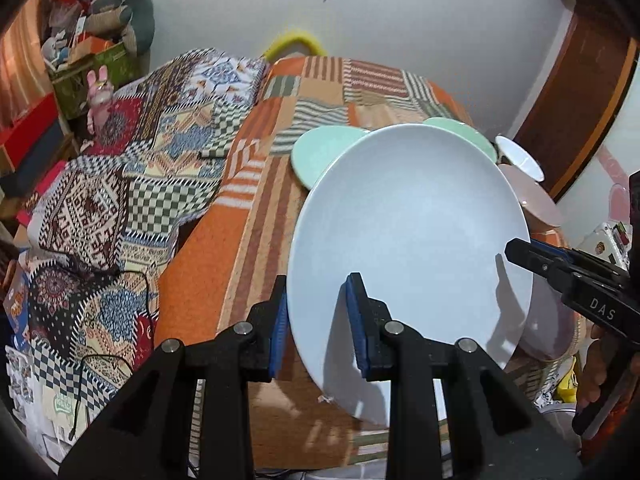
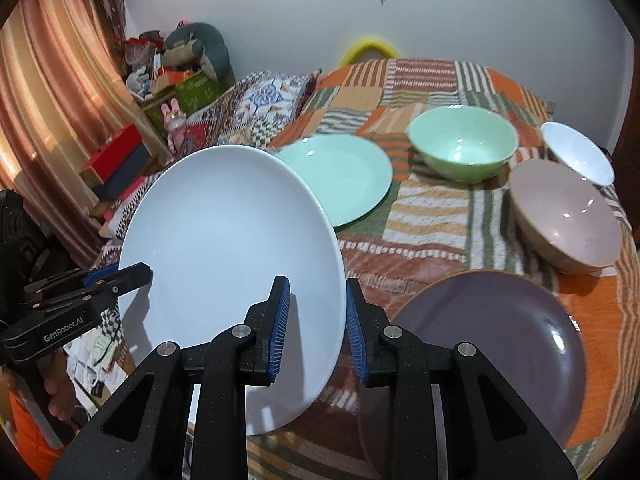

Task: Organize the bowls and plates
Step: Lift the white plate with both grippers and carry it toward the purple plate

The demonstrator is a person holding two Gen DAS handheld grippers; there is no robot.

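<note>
The white plate (image 1: 408,256) is round, smooth and glossy, held tilted above the near edge of the bed (image 1: 320,92), which carries a woven striped patchwork blanket. The left tool (image 1: 316,320) pinches its left rim between blue ribbed pads, and the right tool (image 2: 318,320) pinches the opposite rim. Only the right view shows fully the purple plate (image 2: 492,344) near right, the green plate (image 2: 344,176), the green bowl (image 2: 464,144), the pink bowl (image 2: 568,216) and the white bowl (image 2: 580,152) farther away.
</note>
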